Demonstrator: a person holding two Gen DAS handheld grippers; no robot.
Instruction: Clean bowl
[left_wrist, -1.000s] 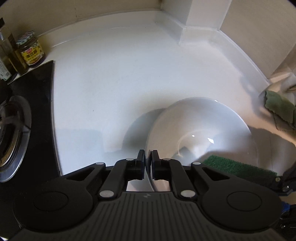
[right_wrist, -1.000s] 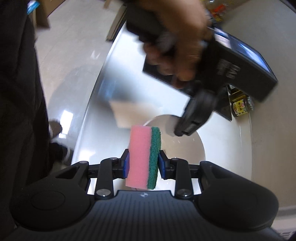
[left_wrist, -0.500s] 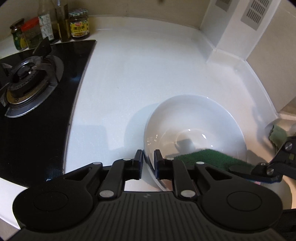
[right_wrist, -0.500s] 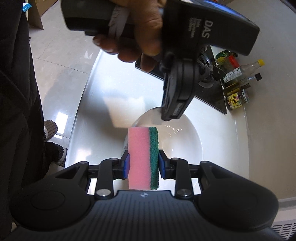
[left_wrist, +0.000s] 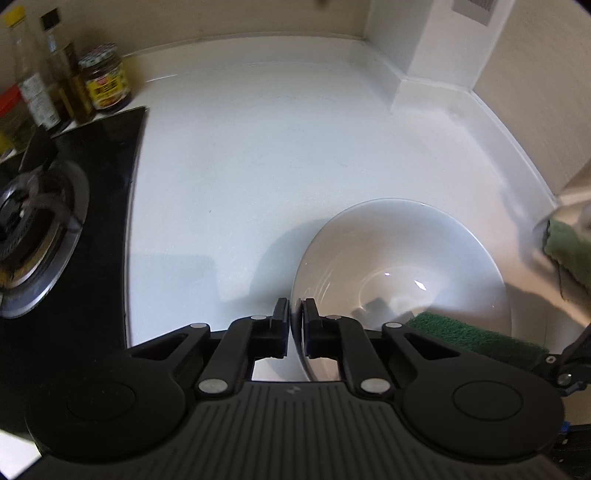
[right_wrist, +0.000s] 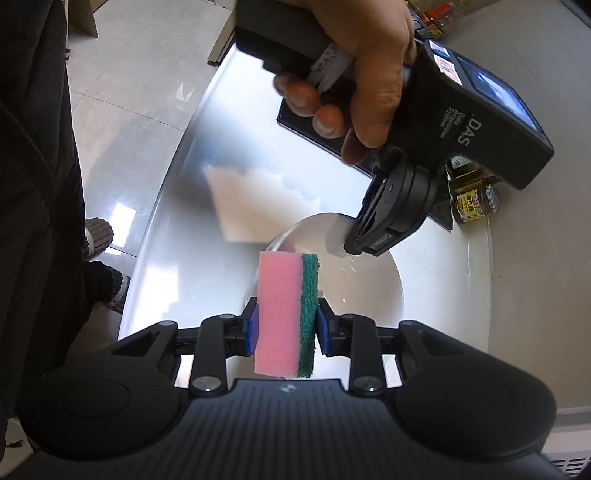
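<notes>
The round white ceramic bowl (left_wrist: 402, 266) sits on the glossy white desk (left_wrist: 240, 177), in the lower right of the left wrist view and at the centre of the right wrist view. The left hand-held gripper (left_wrist: 294, 325) straddles the bowl's near-left rim — one finger outside the wall, the other inside — and its jaws have just been closing, so that they now pinch the rim between them. In the right wrist view a bare hand (right_wrist: 364, 55) grips the black body of that gripper at the top of the frame, its tip meeting the bowl's rim.

The right hand-held gripper (right_wrist: 286, 325) is clamped on a pink sponge with a dark green scouring layer (right_wrist: 286, 314), held upright at the centre of its own view, the green side facing right. The blue pads press on both faces of the sponge. From the left wrist view, the green layer shows at the bowl's lower right edge.

At the left of the left wrist view lies a black glass hob with a round metal gas burner (left_wrist: 33, 236); behind it, in the upper left, stand several bottles and a yellow-labelled jar with a checked lid (left_wrist: 105, 83). A crumpled green cloth (left_wrist: 569, 254) lies at the right edge — somewhat blurred.
</notes>
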